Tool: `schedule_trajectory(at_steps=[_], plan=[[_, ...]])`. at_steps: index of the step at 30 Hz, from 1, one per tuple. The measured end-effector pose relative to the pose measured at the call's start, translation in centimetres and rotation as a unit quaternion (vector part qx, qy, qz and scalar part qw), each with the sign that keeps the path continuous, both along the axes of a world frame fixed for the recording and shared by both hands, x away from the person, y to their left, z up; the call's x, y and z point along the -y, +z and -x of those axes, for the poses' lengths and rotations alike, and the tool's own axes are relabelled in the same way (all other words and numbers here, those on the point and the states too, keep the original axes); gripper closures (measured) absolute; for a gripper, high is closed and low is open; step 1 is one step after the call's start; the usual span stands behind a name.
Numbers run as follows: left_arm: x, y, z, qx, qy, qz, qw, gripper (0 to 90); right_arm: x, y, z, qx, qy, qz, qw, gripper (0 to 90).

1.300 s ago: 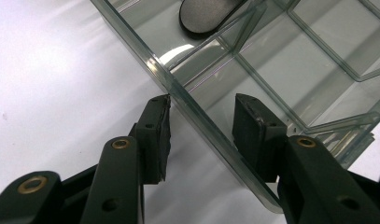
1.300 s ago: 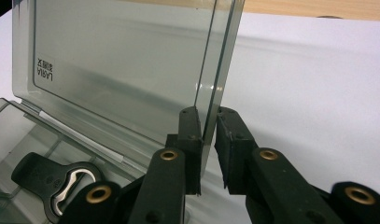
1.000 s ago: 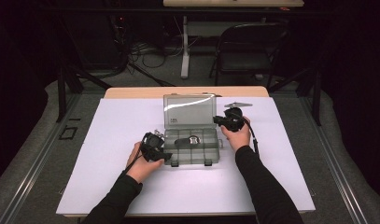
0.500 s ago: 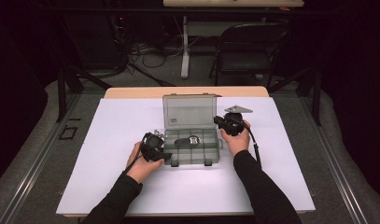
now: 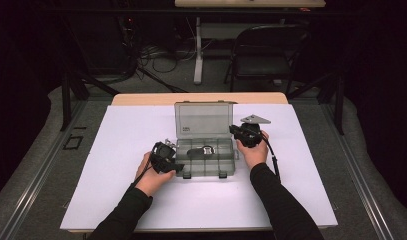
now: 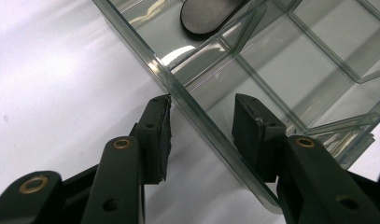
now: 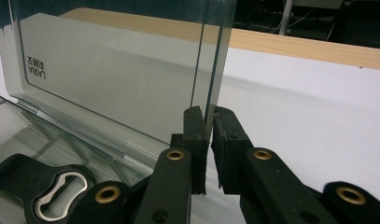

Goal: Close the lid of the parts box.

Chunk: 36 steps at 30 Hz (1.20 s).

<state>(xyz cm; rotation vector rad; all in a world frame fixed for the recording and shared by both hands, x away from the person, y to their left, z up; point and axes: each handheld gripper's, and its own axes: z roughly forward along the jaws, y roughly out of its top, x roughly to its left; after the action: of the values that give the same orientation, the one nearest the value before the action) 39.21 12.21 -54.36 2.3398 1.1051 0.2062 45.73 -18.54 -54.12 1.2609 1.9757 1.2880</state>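
Since the earlier frame the lid (image 7: 117, 74) stands steeper; right gripper (image 7: 208, 114) jaws pinch its edge, the left gripper (image 6: 201, 126) loosely straddles the box (image 6: 215, 135) wall. Swing slowly.

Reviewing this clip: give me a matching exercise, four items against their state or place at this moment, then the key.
1. lid
2. left gripper
3. right gripper
4. bottle opener

a. lies in a compartment of the box
b. stands upright, hinged open
c. jaws straddle the box's front wall, not pressing it
d. pinches the lid's side edge

Pairs: 1-b, 2-c, 3-d, 4-a
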Motion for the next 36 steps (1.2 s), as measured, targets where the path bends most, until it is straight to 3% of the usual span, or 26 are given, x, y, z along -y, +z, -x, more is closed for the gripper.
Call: schedule_trajectory(at_steps=[10, 13, 19, 21, 27, 36], plan=[[0.0, 0.1, -0.1, -0.006, -0.003, -0.002, 1.0000, 56.9, -0.1, 0.0, 0.1, 0.010, 0.004, 0.013, 0.9999, 84.1], [-0.1, 0.6, -0.2, 0.002, -0.009, 0.002, 1.0000, 55.8, -0.1, -0.1, 0.2, 0.015, 0.004, 0.012, 0.9998, 84.1], [-1.1, 2.4, -0.7, 0.021, 0.005, 0.039, 0.9990, 53.6, -0.1, -0.1, 0.2, 0.017, 0.004, 0.012, 0.9998, 84.1], [-1.3, 3.3, -1.2, 0.025, 0.010, 0.053, 0.9983, 53.6, -0.1, -0.1, 0.2, 0.016, 0.004, 0.010, 0.9998, 84.1], [-1.7, 5.7, -2.8, 0.069, 0.020, 0.071, 0.9948, 51.3, -0.1, -0.2, 0.3, 0.019, 0.001, 0.008, 0.9998, 84.2], [-2.4, 7.8, -5.8, 0.088, 0.045, 0.112, 0.9887, 50.7, -0.1, -0.2, 0.3, 0.018, 0.000, 0.010, 0.9998, 84.1]])
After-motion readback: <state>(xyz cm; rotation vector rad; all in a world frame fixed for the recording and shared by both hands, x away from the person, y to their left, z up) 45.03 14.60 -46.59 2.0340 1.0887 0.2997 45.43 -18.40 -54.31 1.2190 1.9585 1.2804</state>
